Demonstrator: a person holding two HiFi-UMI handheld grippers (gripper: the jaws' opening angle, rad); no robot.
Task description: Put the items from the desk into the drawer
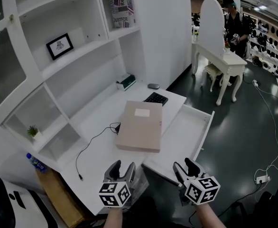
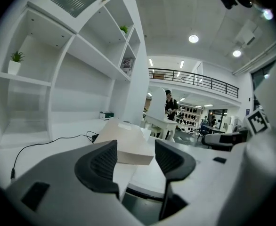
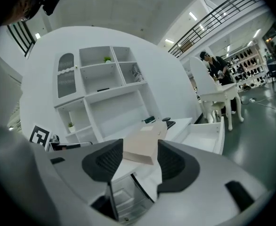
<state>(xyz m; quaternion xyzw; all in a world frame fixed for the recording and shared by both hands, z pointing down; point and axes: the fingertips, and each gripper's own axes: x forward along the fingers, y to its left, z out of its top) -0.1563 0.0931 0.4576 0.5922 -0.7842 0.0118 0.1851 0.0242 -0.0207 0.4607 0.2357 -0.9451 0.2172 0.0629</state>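
On the desk [image 1: 101, 113] lies a box [image 1: 140, 126]; left tool [image 1: 122, 167], right tool [image 1: 184, 166] spread (both empty).

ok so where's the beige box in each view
Head view: the beige box lies in the middle of the desk, near picture centre.
Left gripper view: low centre, framed by the open jaws but beyond them.
Right gripper view: centre, again beyond the open jaws.
Shared landmark: the white table across the room.
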